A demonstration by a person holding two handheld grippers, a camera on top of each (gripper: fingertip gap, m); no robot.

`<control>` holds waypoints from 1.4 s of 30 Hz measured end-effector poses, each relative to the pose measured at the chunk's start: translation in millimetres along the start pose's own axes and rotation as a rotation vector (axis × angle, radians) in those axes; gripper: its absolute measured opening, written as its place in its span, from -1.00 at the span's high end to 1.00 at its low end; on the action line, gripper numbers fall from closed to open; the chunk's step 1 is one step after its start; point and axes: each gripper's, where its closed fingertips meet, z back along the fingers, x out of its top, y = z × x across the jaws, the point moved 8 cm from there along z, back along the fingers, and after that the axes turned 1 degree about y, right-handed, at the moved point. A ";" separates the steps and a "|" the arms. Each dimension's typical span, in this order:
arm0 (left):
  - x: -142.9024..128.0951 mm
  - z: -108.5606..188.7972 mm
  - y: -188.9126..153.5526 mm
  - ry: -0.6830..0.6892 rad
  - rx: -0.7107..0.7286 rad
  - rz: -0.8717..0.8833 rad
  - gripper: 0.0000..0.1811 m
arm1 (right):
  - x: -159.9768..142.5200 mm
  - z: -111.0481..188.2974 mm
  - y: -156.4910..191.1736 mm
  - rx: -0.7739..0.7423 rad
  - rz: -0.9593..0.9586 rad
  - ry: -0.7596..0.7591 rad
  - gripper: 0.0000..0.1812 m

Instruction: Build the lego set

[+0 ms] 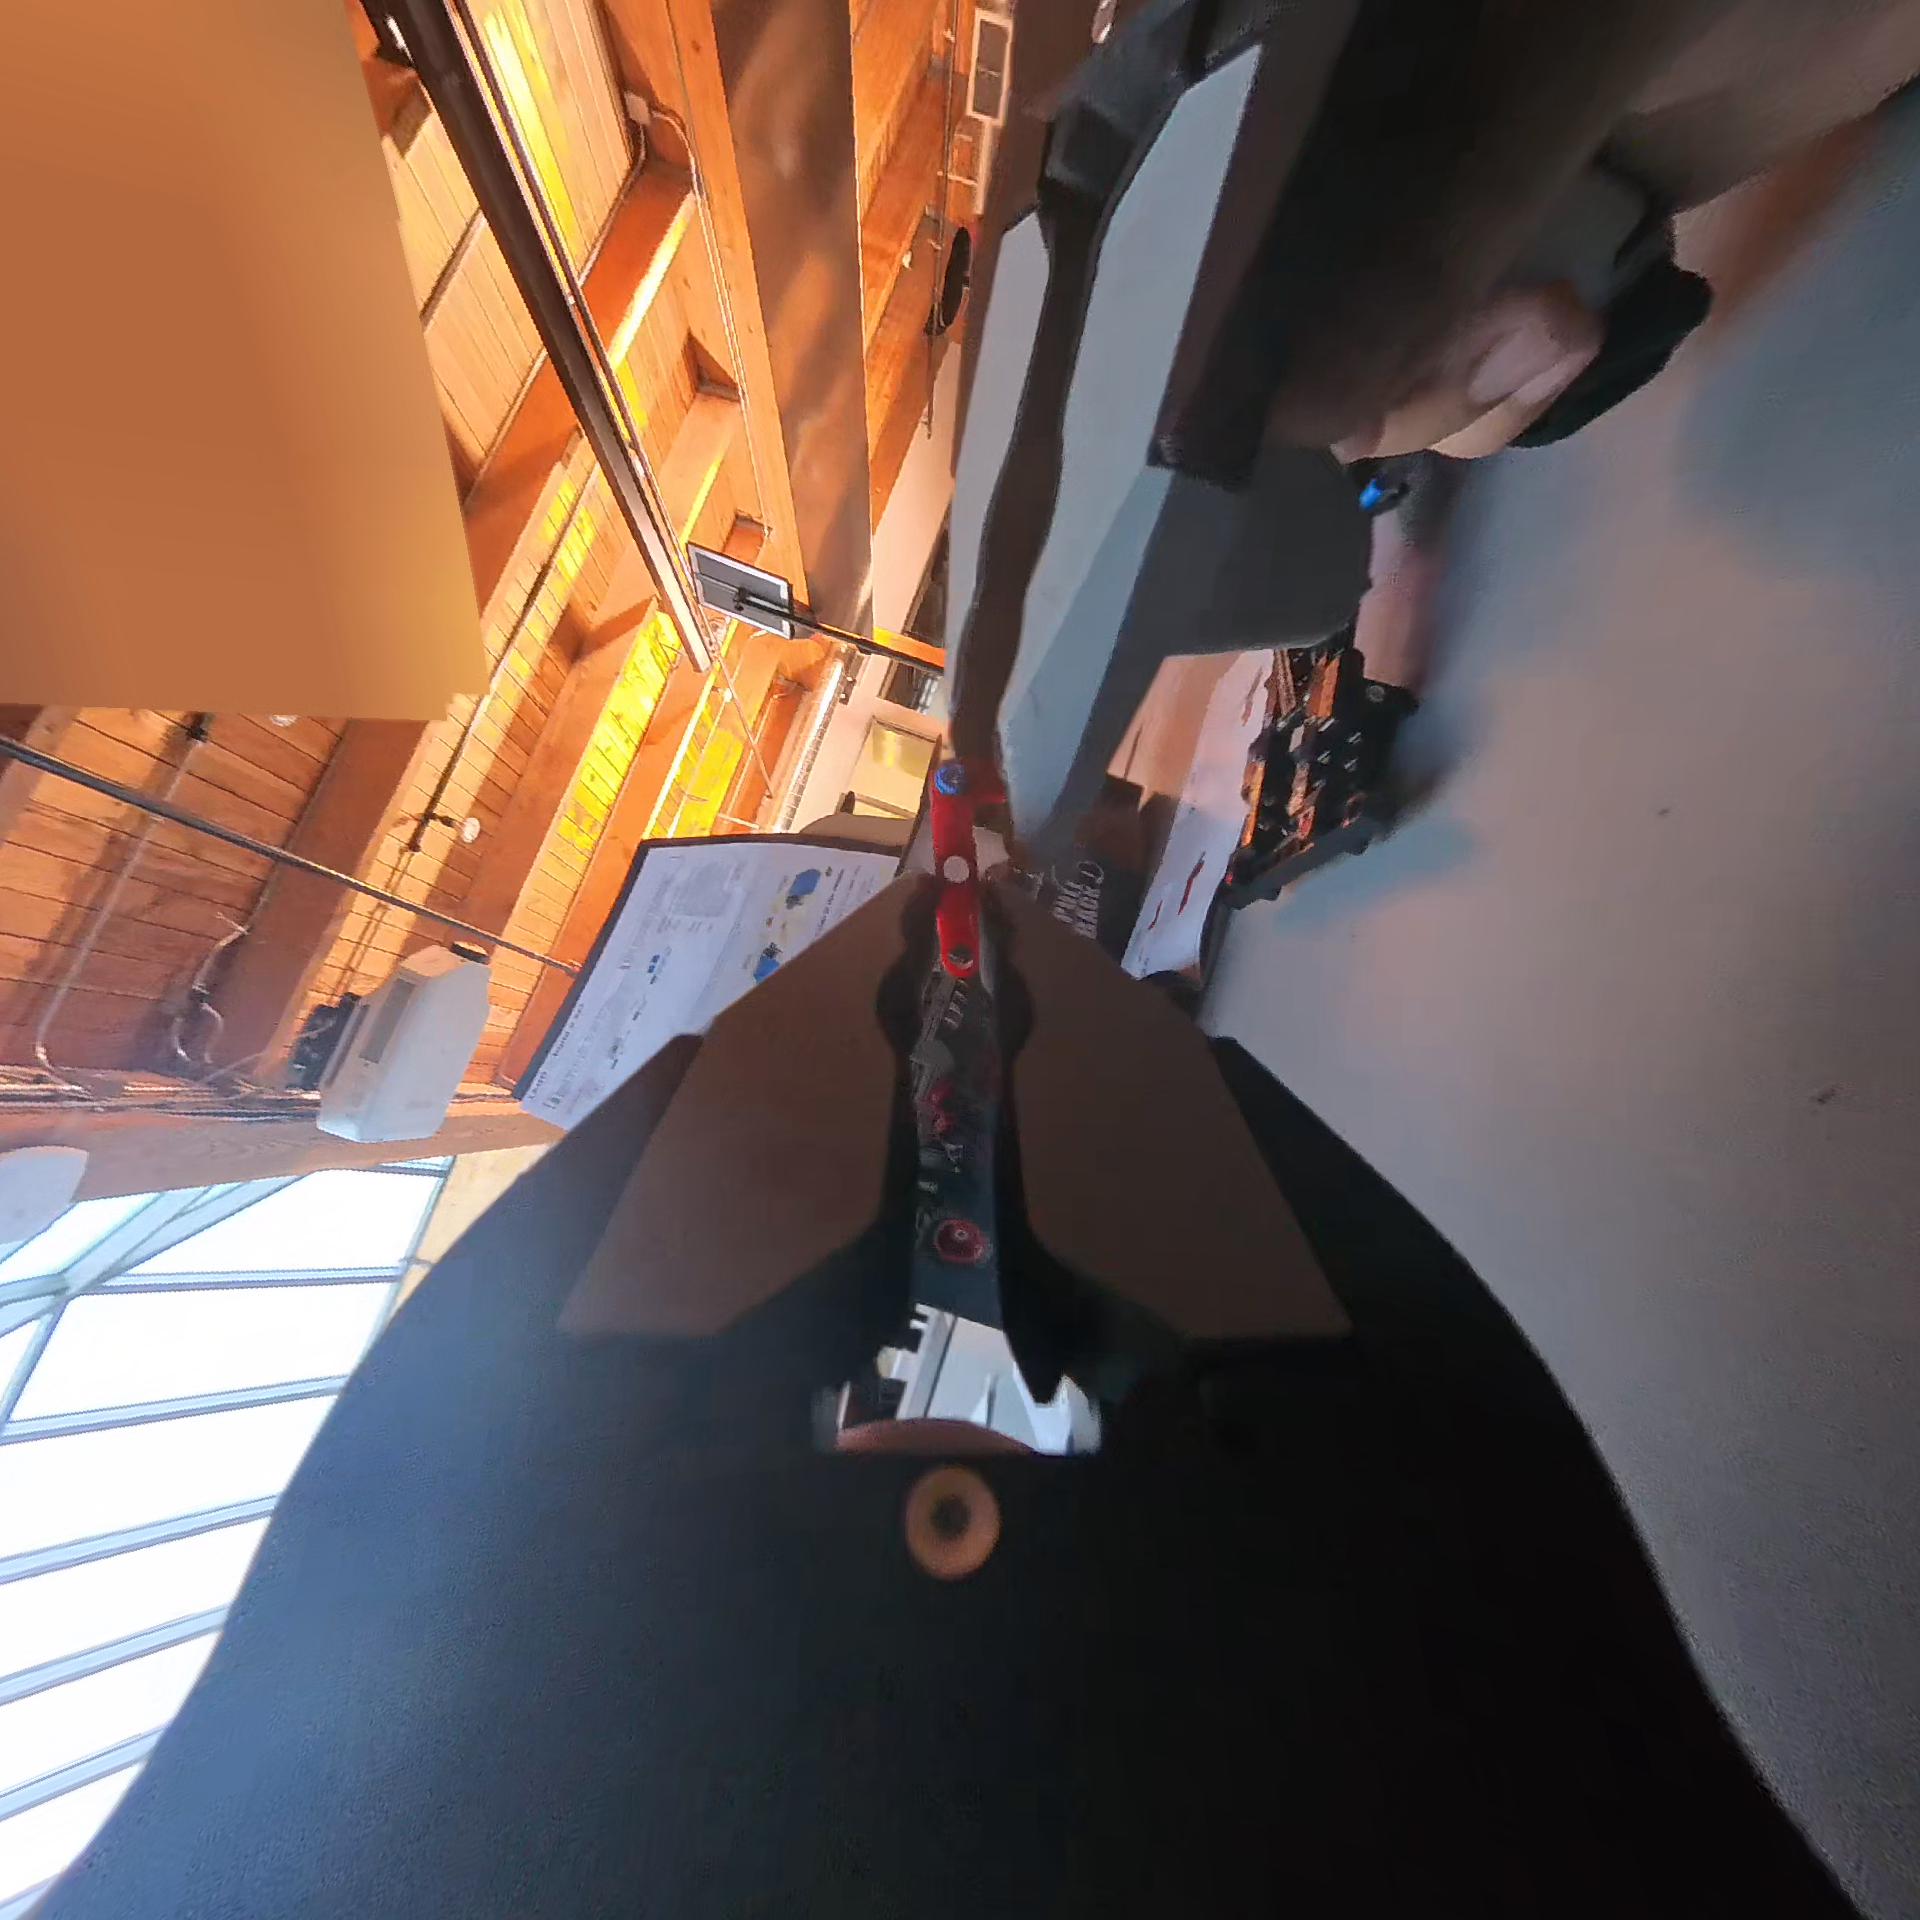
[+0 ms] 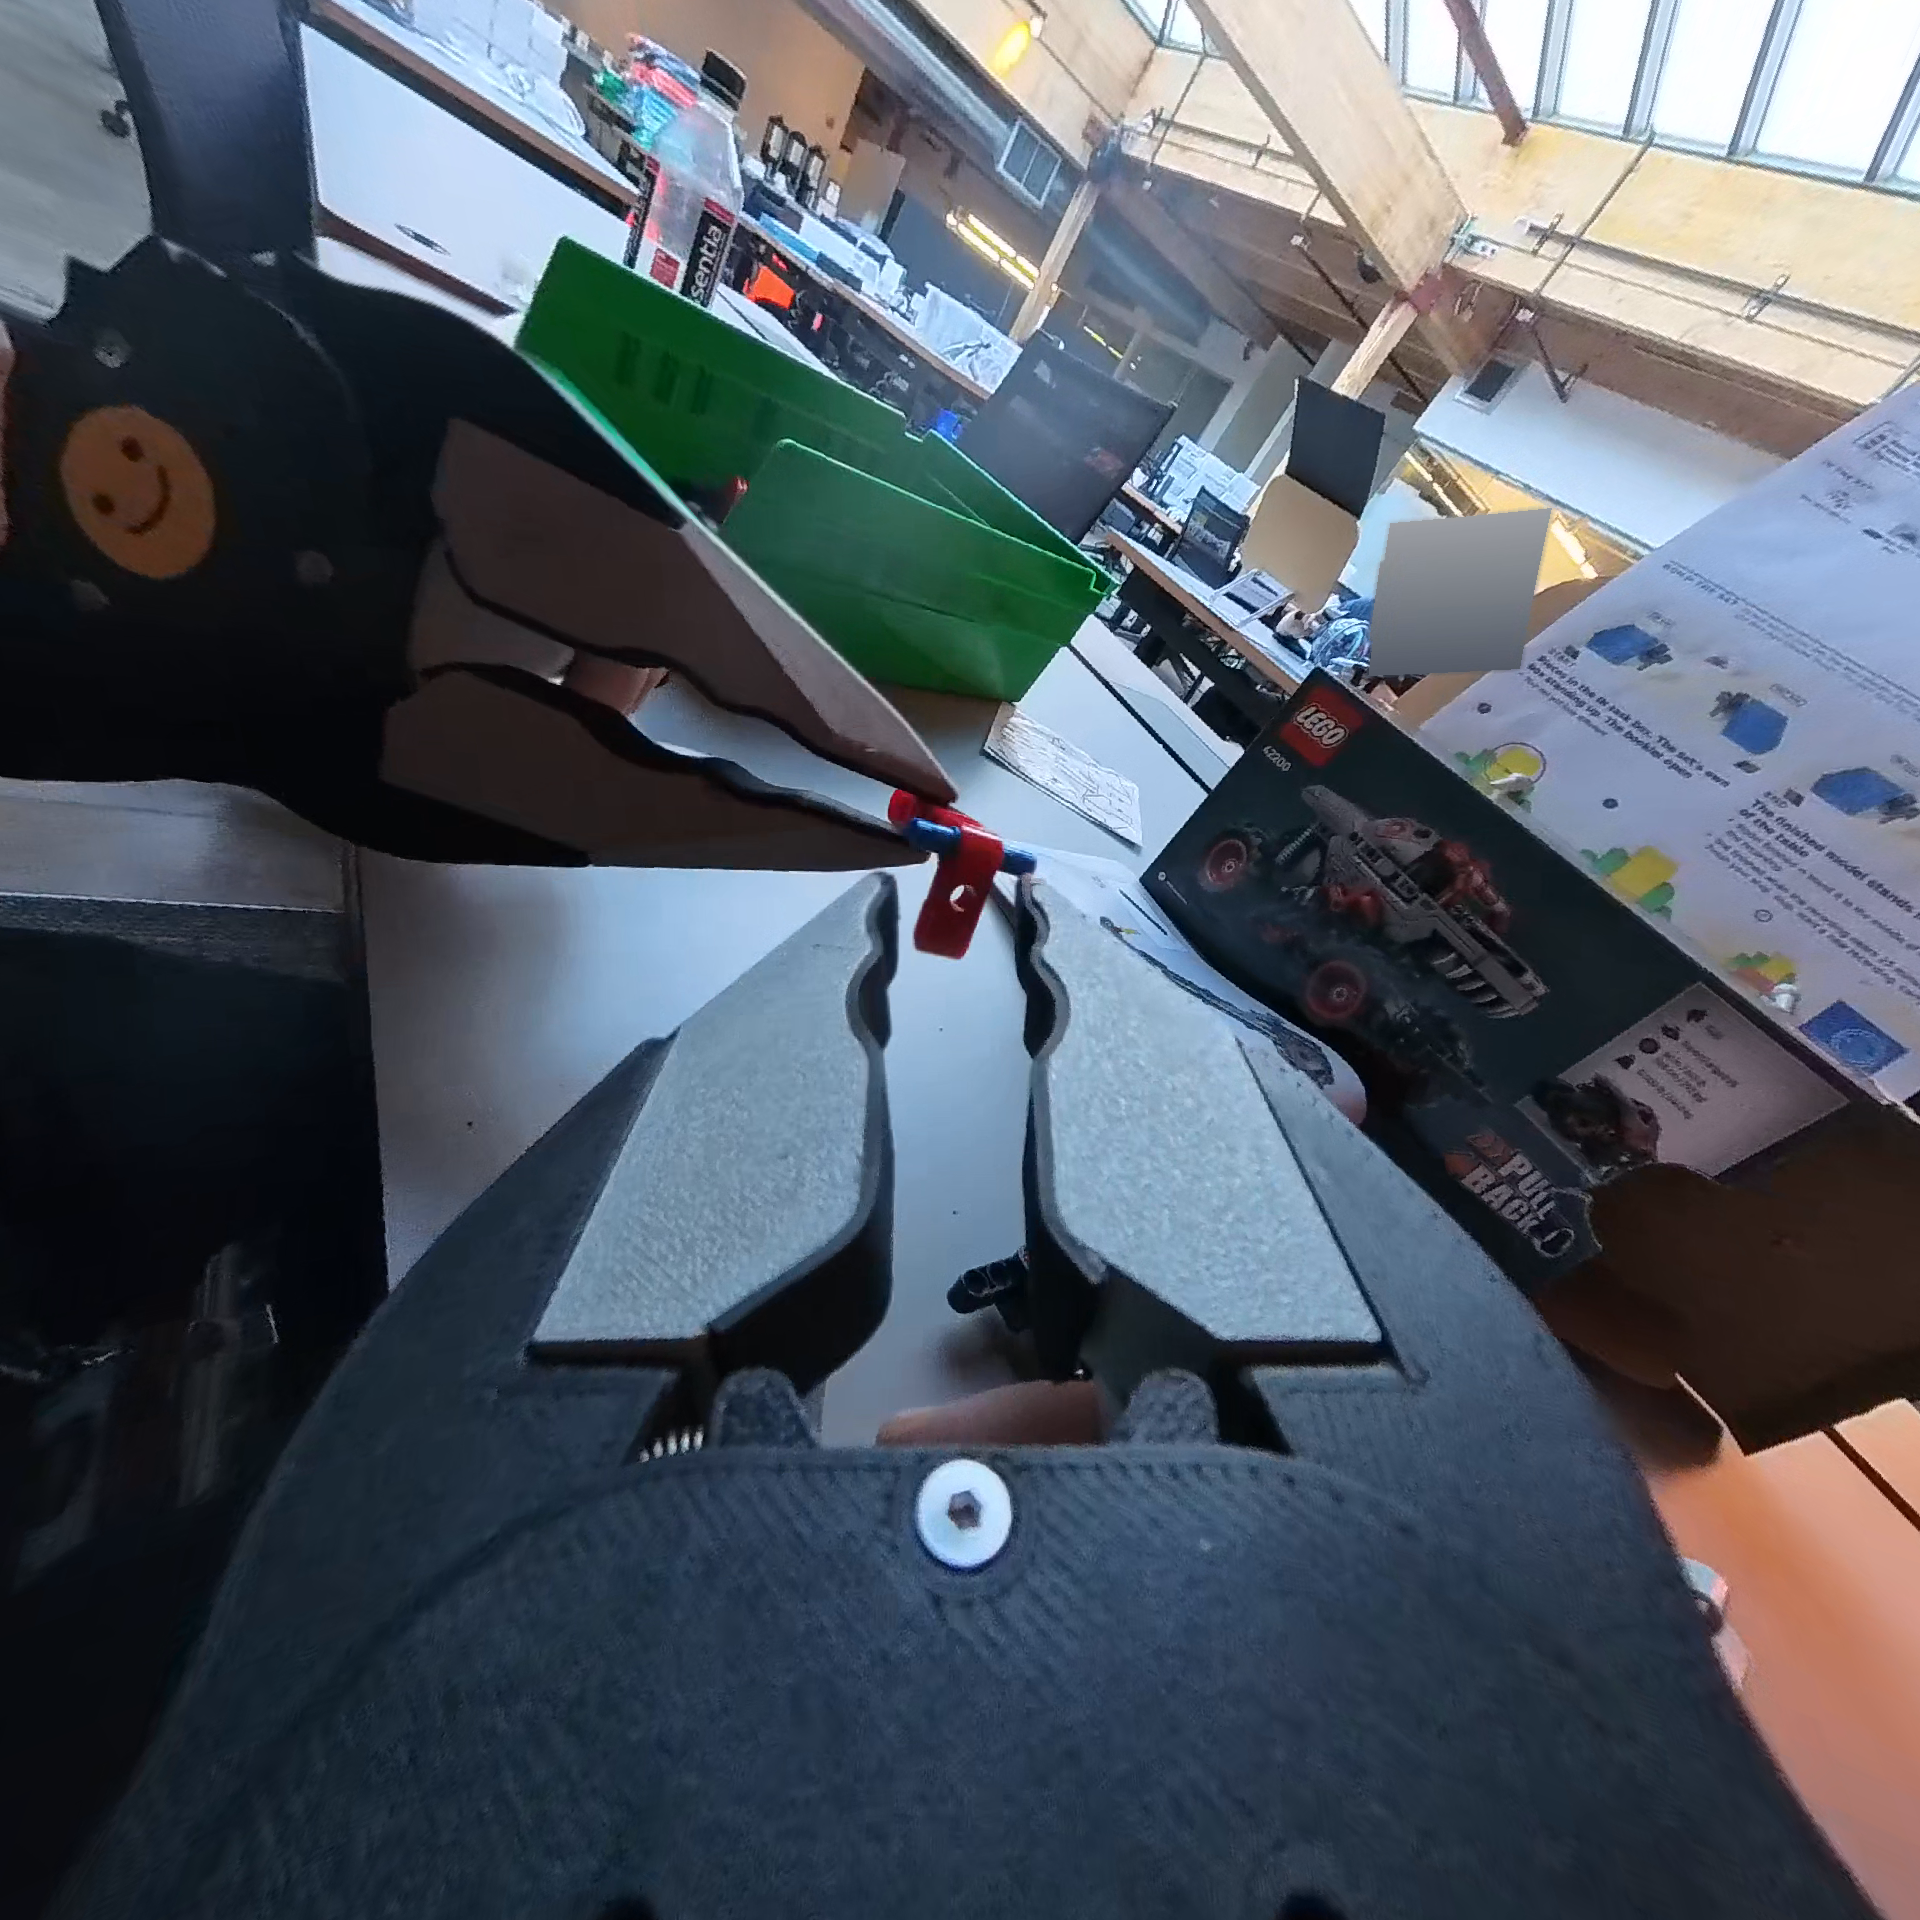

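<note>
Your left tongs (image 2: 920, 831) pinch the red piece (image 2: 951, 883); right tongs (image 2: 951, 894) gape. Tiny, stiff, slippery: grab its blue pin (image 2: 1013, 858) at 3 o'clock.

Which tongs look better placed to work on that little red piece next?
Right. The left tongs already pinch the red piece at their tips, while the right tongs are open and empty, their tips either side of it.

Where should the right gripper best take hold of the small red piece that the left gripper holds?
Probably the free lower end of the red piece, which hangs clear below the left gripper. The open right gripper can close from both sides.
</note>
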 end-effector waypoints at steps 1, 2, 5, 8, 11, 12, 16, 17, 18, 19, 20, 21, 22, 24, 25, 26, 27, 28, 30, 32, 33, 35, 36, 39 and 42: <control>0.3 0.0 -0.5 -0.002 0.000 -0.006 0.96 | 0.1 0.6 -0.6 -0.002 -0.004 -0.001 0.82; 0.4 0.1 -0.9 -0.005 -0.001 -0.009 0.97 | -0.2 0.8 -1.3 -0.003 -0.009 0.001 0.83; 1.0 0.8 -0.3 -0.014 0.000 -0.003 0.98 | -0.1 1.1 -1.6 0.004 -0.018 -0.006 0.83; 2.0 1.9 -0.4 -0.027 -0.001 -0.007 0.98 | 0.0 1.4 -2.6 -0.003 -0.025 -0.012 0.76; 3.0 2.1 -2.0 -0.031 -0.002 -0.026 0.98 | 0.3 2.2 -3.9 0.010 -0.049 -0.025 0.75; 3.2 2.3 -1.8 -0.032 0.000 -0.027 0.97 | 0.5 2.4 -3.6 0.023 -0.057 -0.027 0.78; 2.9 3.1 -0.1 -0.045 -0.001 -0.005 0.99 | 2.7 4.5 -2.9 0.049 -0.066 -0.059 0.81; 2.9 3.0 -0.1 -0.046 -0.002 -0.002 0.99 | 3.2 5.4 -3.0 0.054 -0.067 -0.067 0.82; 2.9 3.0 0.0 -0.047 -0.002 0.000 0.98 | 3.5 5.8 -3.0 0.057 -0.065 -0.072 0.82; 2.7 2.9 -0.2 -0.047 -0.004 0.001 0.99 | 3.6 6.1 -2.8 0.058 -0.062 -0.073 0.82; 2.3 2.6 -0.4 -0.045 -0.009 0.002 0.98 | 3.4 5.9 -2.6 0.056 -0.056 -0.067 0.82; 1.9 2.3 -0.7 -0.041 -0.012 0.002 0.98 | 3.0 5.5 -2.5 0.053 -0.051 -0.060 0.82; 1.7 2.2 -1.0 -0.039 -0.015 0.001 0.98 | 2.8 5.4 -2.4 0.051 -0.045 -0.054 0.82; 2.0 2.5 -1.2 -0.043 -0.016 0.000 0.98 | 3.2 6.2 -1.9 0.051 -0.034 -0.051 0.82; 2.1 2.6 -1.3 -0.045 -0.018 0.000 0.99 | 3.3 6.5 -1.8 0.052 -0.030 -0.049 0.82; 2.2 2.7 -1.4 -0.046 -0.019 0.000 0.99 | 3.5 6.8 -1.8 0.053 -0.028 -0.045 0.82; 2.3 2.6 -1.5 -0.046 -0.020 0.001 0.98 | 3.8 7.0 -1.7 0.052 -0.024 -0.044 0.82; 2.4 2.7 -1.5 -0.048 -0.021 0.001 0.98 | 4.0 7.4 -1.4 0.051 -0.018 -0.043 0.83; 2.6 2.6 -2.1 -0.046 -0.023 -0.002 0.98 | 4.1 7.7 -1.1 0.051 -0.015 -0.038 0.83; 2.2 2.0 -3.2 -0.037 -0.027 -0.011 0.98 | 3.4 7.4 -1.5 0.058 -0.024 -0.030 0.84; 2.1 1.9 -3.6 -0.035 -0.029 -0.013 0.98 | 3.1 7.4 -1.7 0.064 -0.030 -0.027 0.84; 2.0 1.8 -4.0 -0.037 -0.038 -0.008 0.97 | 2.7 7.6 -1.8 0.074 -0.041 -0.023 0.84; 2.0 1.9 -4.3 -0.038 -0.045 -0.004 0.96 | 2.6 7.7 -1.3 0.081 -0.042 -0.022 0.86; 1.3 1.4 -4.8 -0.030 -0.055 0.001 0.94 | 2.2 7.3 -0.6 0.074 -0.032 -0.008 0.87; 0.2 0.0 -6.8 -0.018 -0.074 0.000 0.94 | 0.1 6.5 -0.9 0.080 -0.040 0.016 0.87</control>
